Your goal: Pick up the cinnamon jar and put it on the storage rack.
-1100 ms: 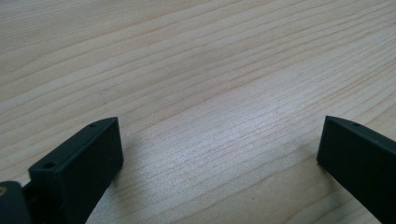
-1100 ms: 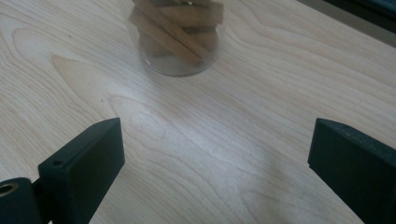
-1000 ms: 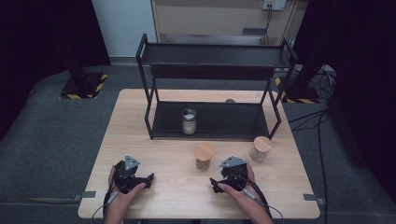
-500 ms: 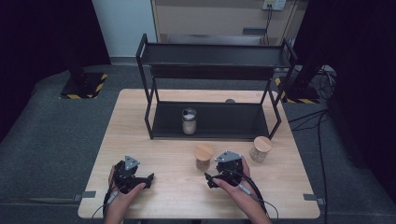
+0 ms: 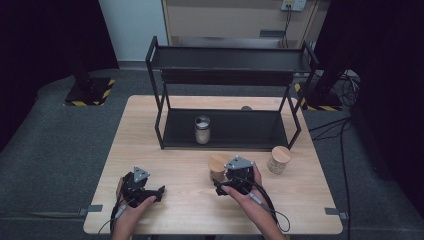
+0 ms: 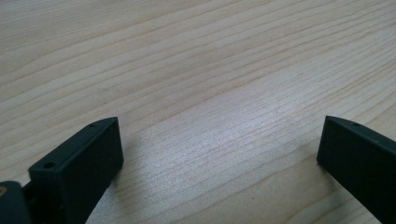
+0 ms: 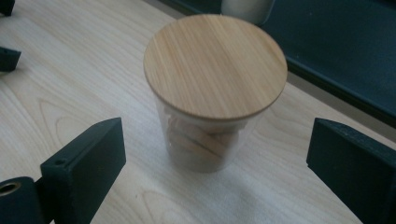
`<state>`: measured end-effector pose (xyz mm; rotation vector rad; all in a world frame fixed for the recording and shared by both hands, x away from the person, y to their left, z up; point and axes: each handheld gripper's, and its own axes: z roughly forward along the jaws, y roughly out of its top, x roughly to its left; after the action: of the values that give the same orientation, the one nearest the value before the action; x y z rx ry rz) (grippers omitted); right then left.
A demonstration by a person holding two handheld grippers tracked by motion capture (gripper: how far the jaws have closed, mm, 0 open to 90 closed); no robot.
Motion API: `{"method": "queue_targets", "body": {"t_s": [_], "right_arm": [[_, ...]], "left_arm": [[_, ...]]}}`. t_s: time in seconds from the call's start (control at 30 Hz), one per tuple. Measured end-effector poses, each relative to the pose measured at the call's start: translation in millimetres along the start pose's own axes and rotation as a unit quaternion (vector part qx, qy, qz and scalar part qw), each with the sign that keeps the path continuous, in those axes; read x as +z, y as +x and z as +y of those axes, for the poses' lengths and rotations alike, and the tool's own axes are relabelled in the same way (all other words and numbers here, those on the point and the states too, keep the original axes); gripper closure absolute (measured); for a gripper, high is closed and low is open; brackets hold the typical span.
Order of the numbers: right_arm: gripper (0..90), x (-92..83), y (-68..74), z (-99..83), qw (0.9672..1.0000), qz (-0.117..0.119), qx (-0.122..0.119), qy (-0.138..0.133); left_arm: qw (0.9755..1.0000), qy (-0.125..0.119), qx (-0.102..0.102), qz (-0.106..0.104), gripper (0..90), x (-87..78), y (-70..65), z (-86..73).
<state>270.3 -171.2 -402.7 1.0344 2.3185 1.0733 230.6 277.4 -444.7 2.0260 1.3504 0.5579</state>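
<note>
Nearest us, our left gripper [image 5: 150,191] rests at about seven o'clock on the surface [image 5: 185,165], jaws spread wide over bare wood. Our right gripper [image 7: 210,158] sits at five o'clock, jaws likewise wide apart, and the wooden-lidded jar [image 7: 212,93] stands upright dead ahead at its twelve, between the jaw lines but touching neither (so we judge the right hand the one placed to take it). Farther off, a second lidded jar [image 5: 278,159] stands at three o'clock, and a white-filled jar [image 5: 202,129] on the rack's lower shelf [image 5: 240,131].
</note>
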Motion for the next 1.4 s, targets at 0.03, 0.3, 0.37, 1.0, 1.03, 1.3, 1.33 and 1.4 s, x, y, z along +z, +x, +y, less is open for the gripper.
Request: {"method": "queue_targets", "body": {"t_s": [0.03, 0.3, 0.37, 1.0, 1.03, 1.3, 1.33, 1.4], "right_arm": [[4.6, 0.7, 0.2, -0.7, 1.0000, -0.002, 0.003, -0.004], [5.4, 6.8, -0.9, -9.0, 0.9993, -0.001, 0.019, -0.032], [5.8, 8.9, -0.2, -10.5, 0.9991, 0.000, 0.020, -0.037], [15.2, 28.8, 9.7, -26.7, 0.9962, -0.004, 0.029, -0.082], [16.1, 30.0, 10.5, -27.6, 0.9960, -0.004, 0.030, -0.083], [20.1, 37.9, 13.6, -36.3, 0.9939, -0.013, 0.045, -0.100], [20.5, 38.8, 13.7, -37.2, 0.9936, -0.013, 0.049, -0.101], [21.9, 40.4, 14.6, -38.4, 0.9931, -0.017, 0.050, -0.104]], "left_arm": [[1.0000, 0.000, 0.000, 0.000, 0.0, 0.0, 0.0, 0.0], [1.0000, 0.000, 0.000, 0.000, 0.0, 0.0, 0.0, -0.1], [1.0000, 0.000, 0.000, 0.000, 0.0, 0.0, 0.0, -0.1], [1.0000, 0.000, 0.000, 0.000, 0.0, 0.0, -0.2, -0.1], [1.0000, 0.000, 0.000, 0.000, 0.0, 0.0, -0.2, -0.1], [1.0000, 0.000, 0.000, 0.000, 0.0, 0.0, -0.2, -0.1], [1.0000, 0.000, 0.000, 0.000, 0.0, 0.0, -0.2, -0.1], [1.0000, 0.000, 0.000, 0.000, 0.0, 0.0, -0.2, -0.1]]}}
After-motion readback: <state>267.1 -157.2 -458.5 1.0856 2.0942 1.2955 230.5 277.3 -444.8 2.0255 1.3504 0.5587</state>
